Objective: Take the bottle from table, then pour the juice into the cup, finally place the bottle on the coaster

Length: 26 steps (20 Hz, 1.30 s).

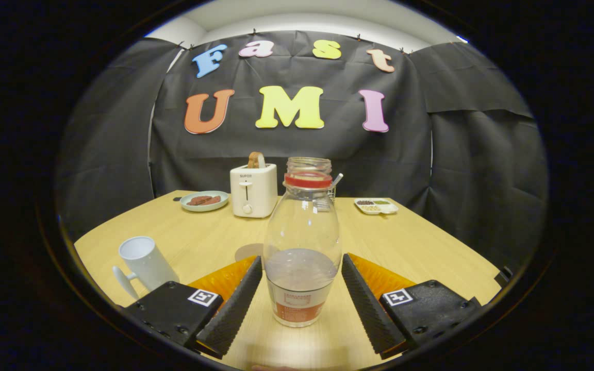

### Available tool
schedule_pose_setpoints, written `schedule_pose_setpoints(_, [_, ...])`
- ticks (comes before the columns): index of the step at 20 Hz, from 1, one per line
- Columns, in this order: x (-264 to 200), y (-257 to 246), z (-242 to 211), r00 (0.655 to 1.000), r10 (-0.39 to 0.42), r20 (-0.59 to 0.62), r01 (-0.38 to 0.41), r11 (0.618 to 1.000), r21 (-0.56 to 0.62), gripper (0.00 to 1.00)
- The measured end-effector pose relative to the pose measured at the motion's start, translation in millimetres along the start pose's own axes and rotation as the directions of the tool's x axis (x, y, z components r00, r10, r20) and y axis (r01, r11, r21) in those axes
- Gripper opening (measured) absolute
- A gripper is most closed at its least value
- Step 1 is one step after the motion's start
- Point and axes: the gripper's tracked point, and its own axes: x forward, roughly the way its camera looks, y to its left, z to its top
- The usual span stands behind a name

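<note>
Between the two ribbed fingers (235, 304) of your hand-held gripper (302, 304) stood the bottle (302, 247), upright on the bench (421, 247). Your fingers were spread wide, one on each side of the bottle's lower half, with a visible gap between each pad and the glass, so nothing was pinched. The bottle was clear, with a red ring at its neck, no cap that you could see, and liquid filling roughly its lower third above a label.

Off to the left of your left finger sat the white cup (145, 265), tilted in the fisheye, its handle toward you. Just beyond your left finger, partly hidden behind the bottle, lay a round brownish coaster (248, 251).

Farther ahead, near the black cloth wall, you had a white toaster (253, 189) with bread in its slot, a plate (204, 201) to its left, and a small divided tray (376, 206) to the right.
</note>
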Motion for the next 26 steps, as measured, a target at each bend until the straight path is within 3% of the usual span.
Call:
schedule_pose_setpoints(6, [21.7,-2.0,-3.6,1.000,-0.017,-0.007,0.017,1.000,0.016,1.00])
schedule_pose_setpoints(12, [29.3,1.1,-3.6,1.000,-0.003,-0.010,0.003,1.000,-0.020,0.83])
schedule_pose_setpoints(19, [15.8,-2.7,4.8,0.999,-0.033,-0.039,0.027,0.987,-0.156,0.82])
schedule_pose_setpoints(26, [4.3,0.3,17.3,0.996,-0.005,-0.090,-0.015,0.974,-0.226,0.82])
